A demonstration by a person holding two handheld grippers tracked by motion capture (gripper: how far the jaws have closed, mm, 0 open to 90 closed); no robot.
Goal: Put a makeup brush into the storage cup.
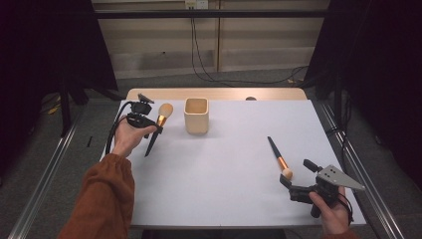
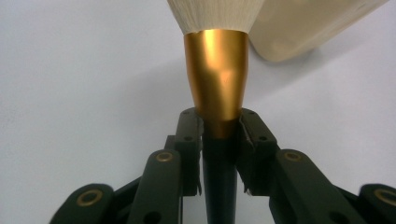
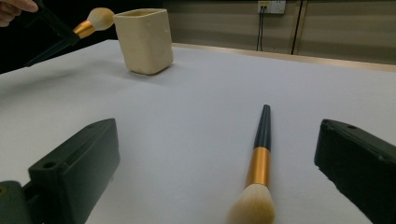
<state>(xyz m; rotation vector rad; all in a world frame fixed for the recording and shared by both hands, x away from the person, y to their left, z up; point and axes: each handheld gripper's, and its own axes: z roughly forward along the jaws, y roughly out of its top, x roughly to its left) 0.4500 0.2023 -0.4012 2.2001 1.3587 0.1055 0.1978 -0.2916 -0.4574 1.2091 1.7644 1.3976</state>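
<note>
Nearest in the high view, the right gripper (image 1: 293, 185) sits low at the table's front right corner, its jaws spread wide with nothing between them. In the right gripper view those two black jaws rise at either side, both cut off by the bottom edge. Just ahead of them a second brush (image 3: 258, 177) lies flat on the white table (image 1: 234, 164), cream bristles toward the gripper and partly cropped at the bottom, gold band behind them, dark handle pointing away.

Farther back on the left, a rust-coloured sleeve (image 1: 102, 199) leads up to the left gripper (image 1: 152, 124), which is pinching a brush (image 1: 158, 127) just below its gold collar. In the left gripper view the jaws press on the dark handle from both sides; the bristle head is cropped by the top edge and the handle's lower end is hidden between the linkages. The brush is held tilted, bristles up, clear of the table.

Just beside its bristles stands the cream square cup (image 1: 196, 115), upright; its inside is hard to make out.
</note>
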